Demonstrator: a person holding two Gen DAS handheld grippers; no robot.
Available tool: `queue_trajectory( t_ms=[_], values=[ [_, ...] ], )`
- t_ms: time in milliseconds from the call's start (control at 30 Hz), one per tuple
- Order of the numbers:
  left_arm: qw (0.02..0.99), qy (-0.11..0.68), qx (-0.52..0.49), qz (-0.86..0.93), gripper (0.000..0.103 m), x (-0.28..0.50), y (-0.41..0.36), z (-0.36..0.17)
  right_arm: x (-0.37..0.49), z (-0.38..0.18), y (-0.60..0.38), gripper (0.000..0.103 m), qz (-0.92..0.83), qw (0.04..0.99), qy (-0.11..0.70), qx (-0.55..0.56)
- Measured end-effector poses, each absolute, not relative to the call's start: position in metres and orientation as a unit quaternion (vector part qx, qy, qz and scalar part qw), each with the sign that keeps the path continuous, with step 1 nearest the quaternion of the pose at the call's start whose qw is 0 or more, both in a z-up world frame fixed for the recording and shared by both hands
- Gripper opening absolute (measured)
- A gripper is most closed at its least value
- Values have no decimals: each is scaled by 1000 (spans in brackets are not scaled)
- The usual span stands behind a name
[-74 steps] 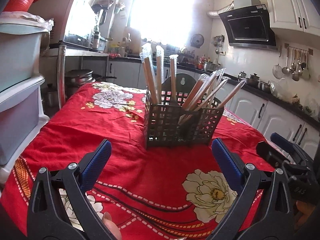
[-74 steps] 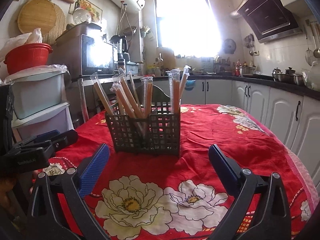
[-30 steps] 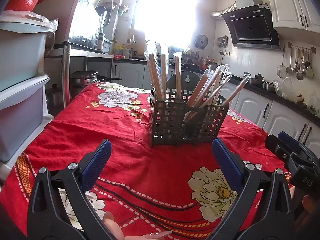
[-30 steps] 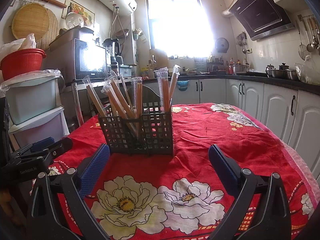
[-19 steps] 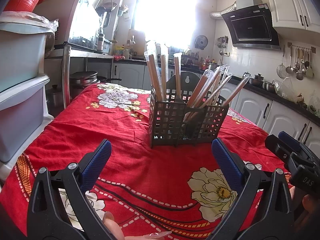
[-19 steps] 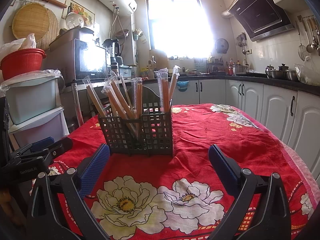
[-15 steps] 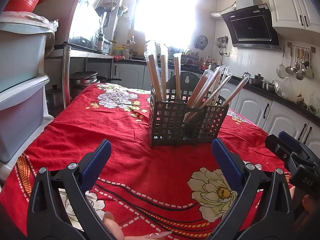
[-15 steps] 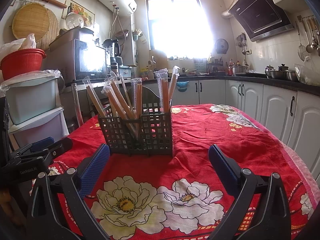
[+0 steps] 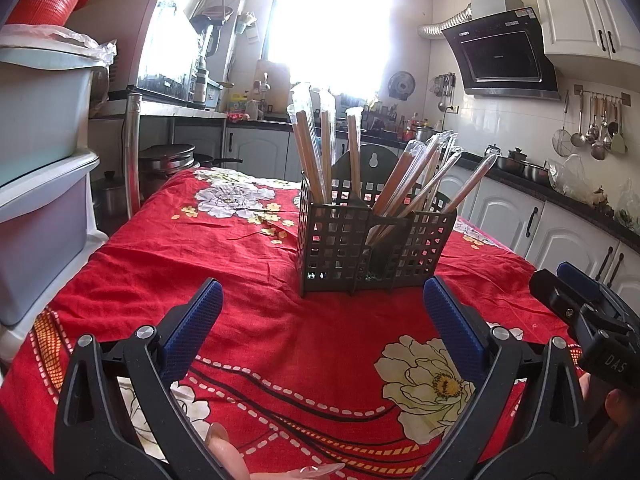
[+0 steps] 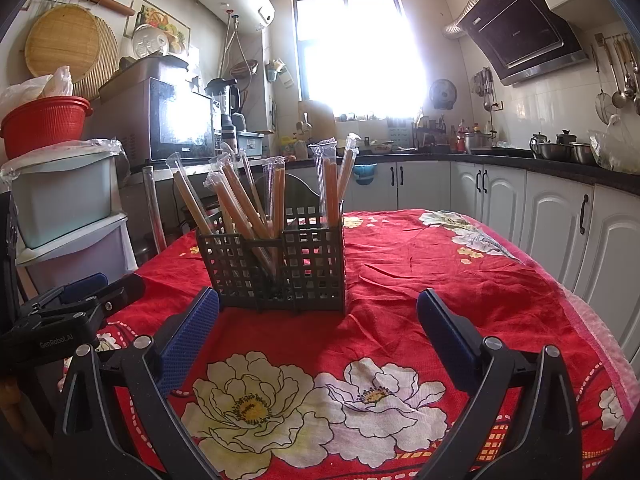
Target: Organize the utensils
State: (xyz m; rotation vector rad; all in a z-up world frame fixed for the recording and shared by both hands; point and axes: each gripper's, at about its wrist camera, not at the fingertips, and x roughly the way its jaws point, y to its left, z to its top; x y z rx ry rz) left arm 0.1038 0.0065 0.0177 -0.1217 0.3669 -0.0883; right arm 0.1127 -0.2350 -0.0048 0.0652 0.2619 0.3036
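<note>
Caddy [image 9: 372, 248] of dark grid plastic stands upright at frame centre in the left wrist view, on a worktop covered by a red floral cloth [image 9: 200, 264]. Wrapped chopsticks [image 9: 404, 176] fill it: three or so packs near vertical in the left compartment, a fan of packs leaning toward the right of frame in the other. Each pack sits in a clear sleeve.

Left gripper [image 9: 322, 316] low in the frame, jaws wide apart, blue pads either side of the caddy's base but short of it, nothing between them. Fingertips of the holding hand [image 9: 224, 446] show at the bottom edge. Right gripper appears at the right edge of this view, seen side-on.

Right wrist view: same caddy [image 10: 276, 260] centre-left, chopsticks [image 10: 240, 200] fanning toward the left of frame, a few upright at its right end. Right gripper [image 10: 318, 316] jaws also spread wide, holding nothing, above the flower print. Left gripper sits at the left edge, near the cloth's corner.

Background: range hood [image 10: 524, 40] upper right, microwave [image 10: 176, 120] at left, red basket [image 10: 44, 124] on stacked bins.
</note>
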Motion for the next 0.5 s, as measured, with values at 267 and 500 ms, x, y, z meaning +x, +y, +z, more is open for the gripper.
queue_trajectory(
  t_ms=[267, 500],
  values=[
    [981, 181, -61, -44, 92, 103, 6, 17, 113, -4, -237, 97, 151, 980, 127, 33],
    [981, 181, -60, -44, 93, 104, 7, 18, 113, -4, -238, 97, 151, 980, 127, 32]
  ],
)
